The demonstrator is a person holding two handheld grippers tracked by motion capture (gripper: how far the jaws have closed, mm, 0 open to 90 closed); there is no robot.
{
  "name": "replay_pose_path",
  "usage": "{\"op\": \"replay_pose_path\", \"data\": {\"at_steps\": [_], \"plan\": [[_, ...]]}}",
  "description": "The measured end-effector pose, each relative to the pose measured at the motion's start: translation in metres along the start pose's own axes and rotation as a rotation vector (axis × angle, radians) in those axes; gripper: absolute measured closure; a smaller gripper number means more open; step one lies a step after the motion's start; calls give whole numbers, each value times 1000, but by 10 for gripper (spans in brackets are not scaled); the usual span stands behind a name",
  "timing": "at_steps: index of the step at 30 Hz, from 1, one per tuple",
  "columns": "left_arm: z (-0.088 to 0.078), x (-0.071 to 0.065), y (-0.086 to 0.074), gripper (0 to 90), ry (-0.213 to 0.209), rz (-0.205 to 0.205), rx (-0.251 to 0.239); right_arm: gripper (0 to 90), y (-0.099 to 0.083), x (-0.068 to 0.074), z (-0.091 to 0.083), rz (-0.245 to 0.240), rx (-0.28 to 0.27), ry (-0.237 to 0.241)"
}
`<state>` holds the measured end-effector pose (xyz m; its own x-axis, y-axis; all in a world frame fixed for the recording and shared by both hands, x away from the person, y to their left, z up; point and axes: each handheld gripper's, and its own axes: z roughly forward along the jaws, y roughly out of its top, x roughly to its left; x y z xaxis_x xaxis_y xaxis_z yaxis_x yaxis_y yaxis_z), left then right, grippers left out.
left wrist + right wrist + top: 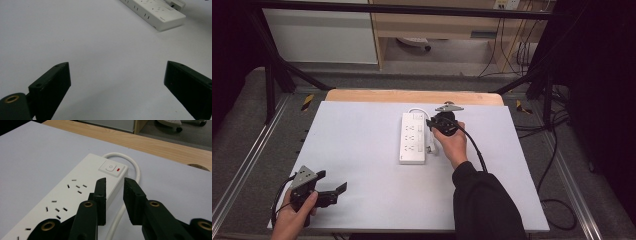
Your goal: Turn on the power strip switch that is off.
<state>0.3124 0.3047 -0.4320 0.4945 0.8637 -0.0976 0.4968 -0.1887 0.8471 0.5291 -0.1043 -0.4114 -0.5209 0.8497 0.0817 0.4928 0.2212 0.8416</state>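
Observation:
A white power strip (pixel 413 138) (pixel 155 12) (pixel 75 192) lies lengthwise at the middle of the white table (pixel 357 145). Its switch (pixel 111 168), with a red light, is at the far end. The strip's white cable (pixel 416 110) (pixel 133 163) loops from that end and runs back along the right side. My right gripper (pixel 432 122) (pixel 115 180) hovers over the strip's right edge near the switch, jaws a narrow gap apart with nothing between them. My left gripper (pixel 333 181) (pixel 116 66) rests near the front left corner, wide open and empty.
A wooden strip (pixel 412 96) borders the table's far edge. Black frame bars (pixel 277 70) stand at both sides, with cables on the floor (pixel 557 200) to the right. A white plug (pixel 176 3) lies beside the strip's right side.

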Motion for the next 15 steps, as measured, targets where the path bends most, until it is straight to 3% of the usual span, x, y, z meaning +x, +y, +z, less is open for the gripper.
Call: {"op": "replay_pose_path", "data": {"at_steps": [15], "plan": [[1,-1,0,72,-3,2,2,823,-8,8,9,-29,22,19]]}}
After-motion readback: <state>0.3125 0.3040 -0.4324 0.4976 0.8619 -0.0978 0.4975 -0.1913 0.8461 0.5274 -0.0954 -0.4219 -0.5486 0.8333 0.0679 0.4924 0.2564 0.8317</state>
